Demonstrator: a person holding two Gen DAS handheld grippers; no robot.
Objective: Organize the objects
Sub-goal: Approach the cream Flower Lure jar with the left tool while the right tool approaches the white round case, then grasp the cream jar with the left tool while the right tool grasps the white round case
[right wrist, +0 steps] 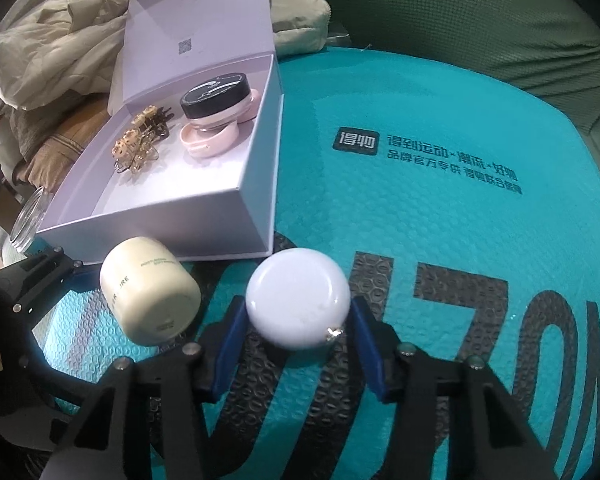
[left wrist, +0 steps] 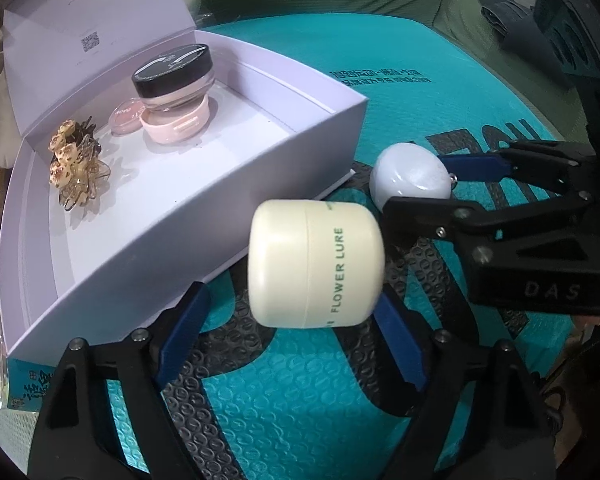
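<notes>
A cream jar marked FLOWER LURE lies on its side on the teal mat between my left gripper's open blue pads; the left pad stands clear of it. It also shows in the right wrist view. My right gripper is shut on a white round compact, seen too in the left wrist view. An open lilac box holds a black-lidded pink jar, pink round cases and a flower hair clip.
A teal bubble mailer covers the surface. A clear glass jar lies left of the box. Crumpled beige fabric lies at the far left and green fabric at the back.
</notes>
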